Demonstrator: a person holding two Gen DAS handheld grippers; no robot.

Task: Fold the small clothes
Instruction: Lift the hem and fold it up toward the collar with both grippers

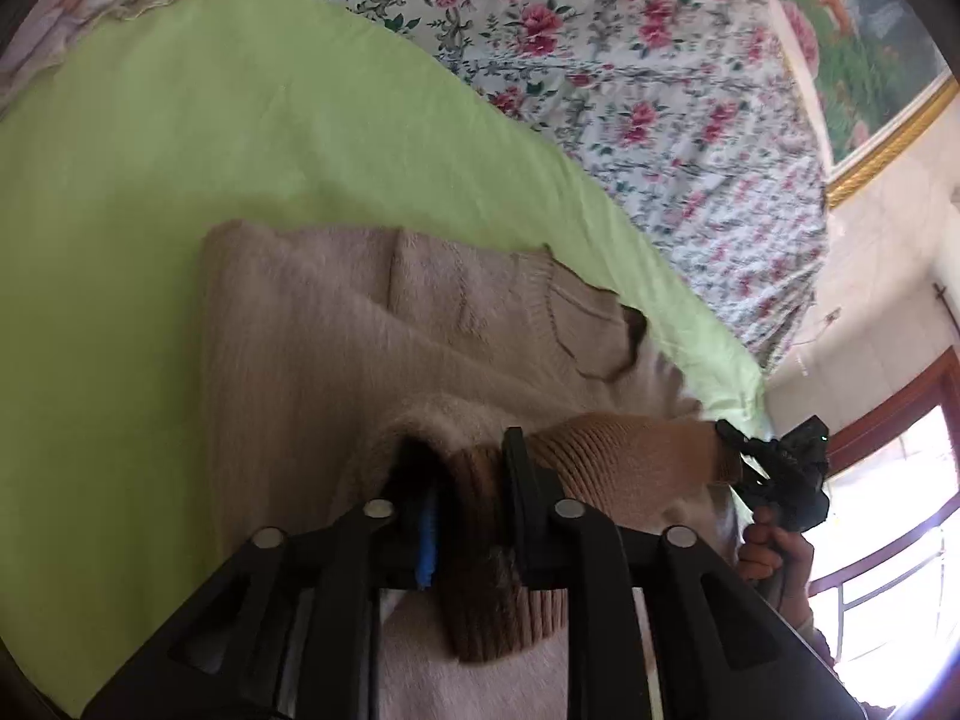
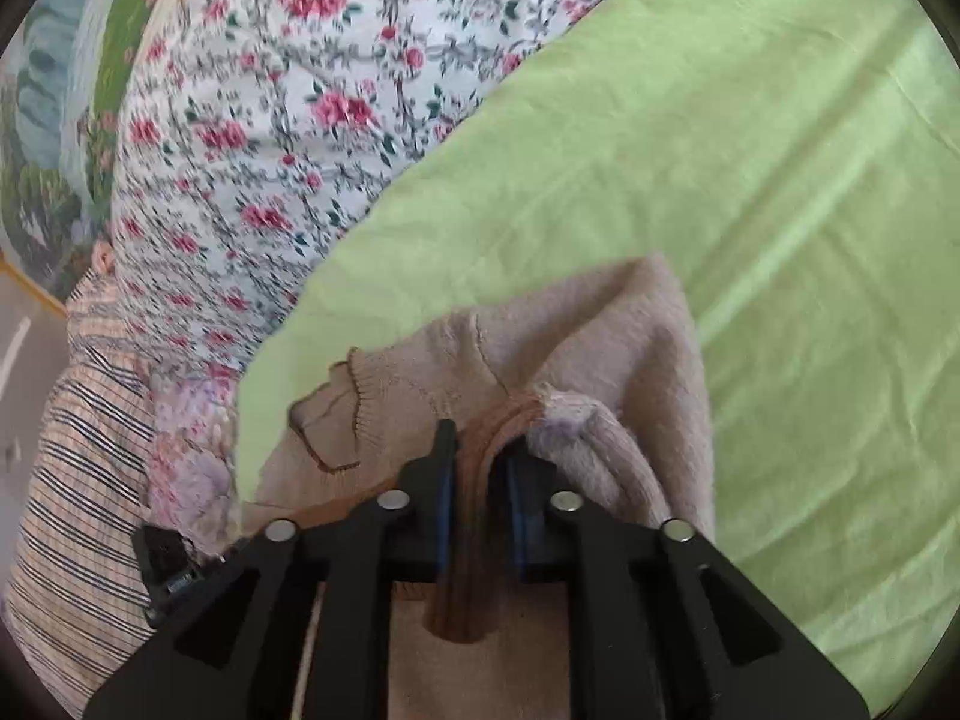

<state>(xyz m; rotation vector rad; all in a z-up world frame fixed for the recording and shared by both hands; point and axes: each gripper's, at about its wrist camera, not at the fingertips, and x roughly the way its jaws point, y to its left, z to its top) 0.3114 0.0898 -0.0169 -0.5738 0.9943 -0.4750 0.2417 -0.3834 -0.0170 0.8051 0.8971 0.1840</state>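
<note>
On green sheet [image 1: 180, 180], beige sweater [image 1: 300, 330] half-folded, L tool [image 1: 468, 480] pinching ribbed hem [image 1: 630, 450], R tool [image 2: 477, 456] clamped on same hem, floral bedding [image 2: 270, 120] beyond

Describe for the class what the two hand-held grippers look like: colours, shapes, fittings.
Left hand-held gripper: matte black angular frame, triangular cut-outs, four round silver studs, blue finger pad. Right hand-held gripper: the same black build with silver studs and blue pads on both fingers.
</note>
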